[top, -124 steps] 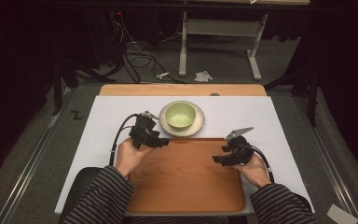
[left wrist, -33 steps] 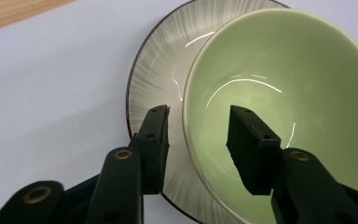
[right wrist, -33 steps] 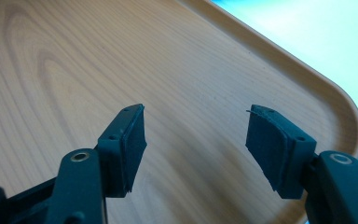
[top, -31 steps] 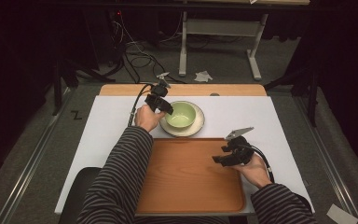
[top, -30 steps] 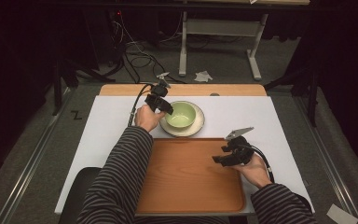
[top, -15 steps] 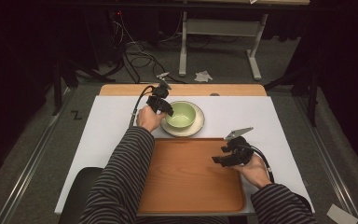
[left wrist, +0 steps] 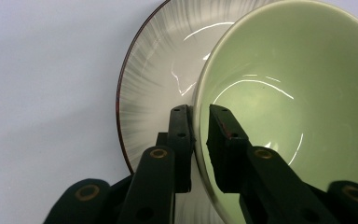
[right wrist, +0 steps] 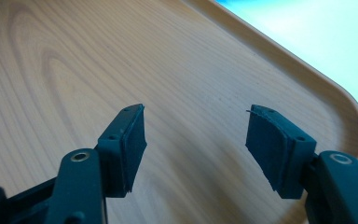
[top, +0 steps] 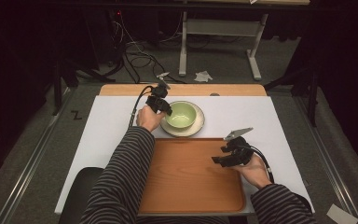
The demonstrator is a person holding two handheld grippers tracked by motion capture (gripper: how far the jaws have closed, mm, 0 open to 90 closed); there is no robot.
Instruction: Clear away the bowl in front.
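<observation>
**Left hand-held gripper clamps the green bowl's rim**

High view: the left hand-held gripper sits at the near-left edge of a pale green glazed ceramic bowl, which stands on a round grey streaked plate with a dark rim. Both rest on the white-covered bench, just beyond a rectangular brown wooden tray. The right hand-held gripper hangs over the tray's right part, well apart from the bowl.

Left gripper view: the jaws have just been closing, and now the left hand-held gripper grips the bowl's rim, one pad outside the wall and one inside. The plate lies beneath, on the white surface.

Right gripper view: the right hand-held gripper has its jaws standing wide apart with nothing between them, above the tray's wood grain near its rounded corner.
</observation>
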